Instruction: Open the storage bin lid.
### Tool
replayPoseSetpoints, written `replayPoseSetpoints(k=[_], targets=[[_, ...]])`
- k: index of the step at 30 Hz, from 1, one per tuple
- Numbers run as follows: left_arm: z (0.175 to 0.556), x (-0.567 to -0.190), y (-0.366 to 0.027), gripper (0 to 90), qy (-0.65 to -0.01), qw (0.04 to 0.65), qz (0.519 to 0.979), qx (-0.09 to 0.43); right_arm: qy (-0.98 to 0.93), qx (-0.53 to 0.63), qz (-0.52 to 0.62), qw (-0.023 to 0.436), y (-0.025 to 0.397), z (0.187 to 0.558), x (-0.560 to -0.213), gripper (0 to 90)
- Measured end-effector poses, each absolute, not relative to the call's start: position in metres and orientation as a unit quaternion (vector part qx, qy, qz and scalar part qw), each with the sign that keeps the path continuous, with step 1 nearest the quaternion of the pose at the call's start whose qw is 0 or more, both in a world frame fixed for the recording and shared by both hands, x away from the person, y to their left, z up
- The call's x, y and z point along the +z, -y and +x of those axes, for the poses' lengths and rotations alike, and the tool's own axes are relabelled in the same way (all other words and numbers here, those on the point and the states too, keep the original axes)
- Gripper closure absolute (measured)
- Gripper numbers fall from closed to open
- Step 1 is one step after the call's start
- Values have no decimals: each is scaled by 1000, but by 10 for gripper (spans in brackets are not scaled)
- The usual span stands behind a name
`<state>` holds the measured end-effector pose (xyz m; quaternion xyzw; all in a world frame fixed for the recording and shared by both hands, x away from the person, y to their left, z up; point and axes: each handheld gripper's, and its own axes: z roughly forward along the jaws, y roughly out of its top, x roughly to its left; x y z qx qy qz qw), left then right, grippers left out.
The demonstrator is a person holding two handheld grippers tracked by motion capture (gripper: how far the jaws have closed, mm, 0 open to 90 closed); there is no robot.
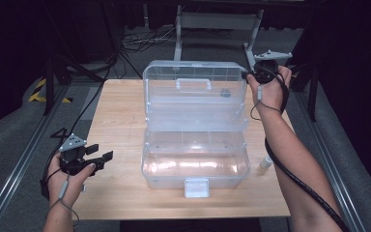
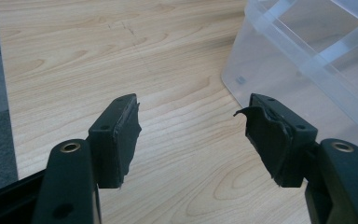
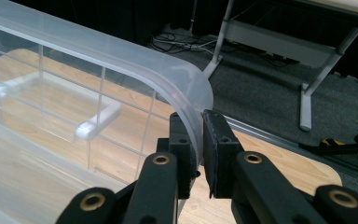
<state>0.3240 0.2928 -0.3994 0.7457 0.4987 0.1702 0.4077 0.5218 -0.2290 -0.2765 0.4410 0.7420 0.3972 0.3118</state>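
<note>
A clear plastic toolbox [image 1: 195, 166] stands open in the middle of the wooden table [image 1: 121, 116], its lid [image 1: 195, 89] raised upright at the back with a handle [image 1: 193, 83] on it. My right gripper [image 1: 249, 75] is at the lid's upper right corner, and its jaws are shut on the lid's rim [image 3: 196, 114]. My left gripper [image 1: 100, 158] hovers open over the table's front left, a short way left of the box's base [image 2: 279, 70]. Nothing lies between its fingers [image 2: 121, 135].
A small white bottle [image 1: 266, 162] lies on the table just right of the box's base. A white latch [image 1: 196, 187] hangs at the box's front. Beyond the table stand a grey metal frame [image 1: 217, 21] and loose cables [image 1: 145, 41] on the floor.
</note>
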Motion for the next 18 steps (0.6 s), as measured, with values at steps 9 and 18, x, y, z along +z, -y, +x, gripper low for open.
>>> replayPoseSetpoints(k=[9, 18], targets=[[323, -401, -296, 356, -503, 409, 743, 169, -741, 393, 457, 296, 228, 537, -281, 840], [325, -403, -297, 355, -502, 408, 745, 164, -742, 391, 465, 283, 229, 546, -284, 844]])
